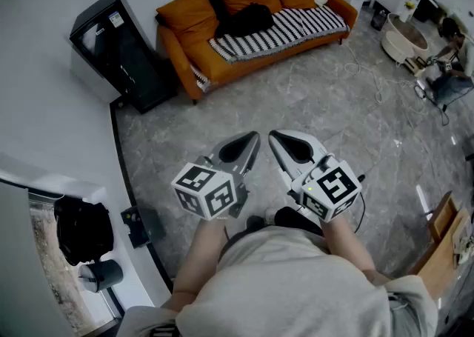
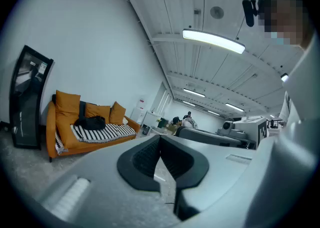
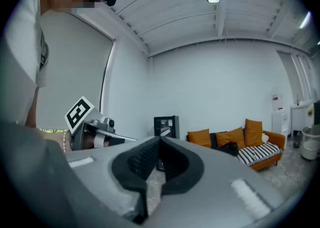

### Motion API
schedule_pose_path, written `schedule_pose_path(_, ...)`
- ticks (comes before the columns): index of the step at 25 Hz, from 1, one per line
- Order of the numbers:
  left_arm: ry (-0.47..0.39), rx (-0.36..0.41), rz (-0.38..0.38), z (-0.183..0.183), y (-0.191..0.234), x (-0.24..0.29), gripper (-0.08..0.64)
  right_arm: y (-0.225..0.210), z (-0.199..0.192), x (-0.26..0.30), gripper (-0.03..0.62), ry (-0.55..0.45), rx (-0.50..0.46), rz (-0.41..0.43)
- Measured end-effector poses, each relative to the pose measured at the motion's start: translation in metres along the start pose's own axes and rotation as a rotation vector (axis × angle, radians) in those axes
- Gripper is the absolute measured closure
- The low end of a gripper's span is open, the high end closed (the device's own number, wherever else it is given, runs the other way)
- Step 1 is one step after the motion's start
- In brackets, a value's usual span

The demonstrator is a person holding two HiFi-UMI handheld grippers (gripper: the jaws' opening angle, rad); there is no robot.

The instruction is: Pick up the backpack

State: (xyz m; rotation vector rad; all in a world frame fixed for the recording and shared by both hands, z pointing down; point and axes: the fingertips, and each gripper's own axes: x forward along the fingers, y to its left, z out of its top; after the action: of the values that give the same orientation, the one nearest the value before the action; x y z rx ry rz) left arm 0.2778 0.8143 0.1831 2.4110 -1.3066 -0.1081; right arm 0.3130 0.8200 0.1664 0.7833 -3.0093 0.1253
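**Head view:** The left claw (image 1: 252, 140) and right claw (image 1: 275, 140) are hovering side by side at waist height, over bare floor (image 1: 341, 128) well short of the sofa (image 1: 222, 63). Both are aiming toward it, which suggests the approach is only beginning. The backpack (image 1: 244, 20), a dark slumped shape, is lying on the sofa's striped throw (image 1: 296, 28), leaning against the orange back cushions.

**Left gripper view:** The left claw (image 2: 160, 139) is pressed together at the tips and pinching nothing; only floor is showing through the gap lower down. The backpack (image 2: 91, 122) is sitting on the sofa (image 2: 92, 145), far off to the left of the tips.

**Right gripper view:** The right claw (image 3: 160, 140) is likewise pressed together and carrying nothing, probably because no grasp is due at this range. The backpack (image 3: 229, 148) is resting on the sofa (image 3: 270, 160), off to the right, so this claw is pointing left of the sofa, toward a dark cabinet (image 3: 166, 127).
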Motion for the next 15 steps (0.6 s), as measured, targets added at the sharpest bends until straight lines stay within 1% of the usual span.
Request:
schedule_pose_path(3,0.016,0.055,0.007,-0.004,0.007,-0.006,0.552,0.009,0.006,0.006,0.589,-0.024,0.052,0.015)
schedule_pose_path(5,0.020,0.078,0.015,-0.006,0.010,-0.012,0.552,0.016,0.008,0.007,0.589,-0.035,0.058,0.024)
schedule_pose_path(8,0.001,0.076,0.004,0.000,0.012,-0.021,0.552,0.025,0.012,0.009,0.589,-0.047,0.052,0.034)
schedule_pose_path(11,-0.015,0.074,0.006,0.004,0.017,-0.028,0.553,0.029,0.005,0.010,0.589,-0.013,0.021,0.007)
schedule_pose_path(12,-0.016,0.074,0.008,0.005,0.018,-0.030,0.552,0.031,0.004,0.011,0.589,-0.011,0.023,0.005)
schedule_pose_path(13,-0.015,0.076,0.011,0.004,0.019,-0.032,0.552,0.033,0.003,0.011,0.589,-0.015,0.037,0.008)
schedule_pose_path(15,-0.007,0.083,0.012,0.000,0.020,-0.034,0.553,0.038,0.003,0.013,0.589,-0.039,0.095,0.027)
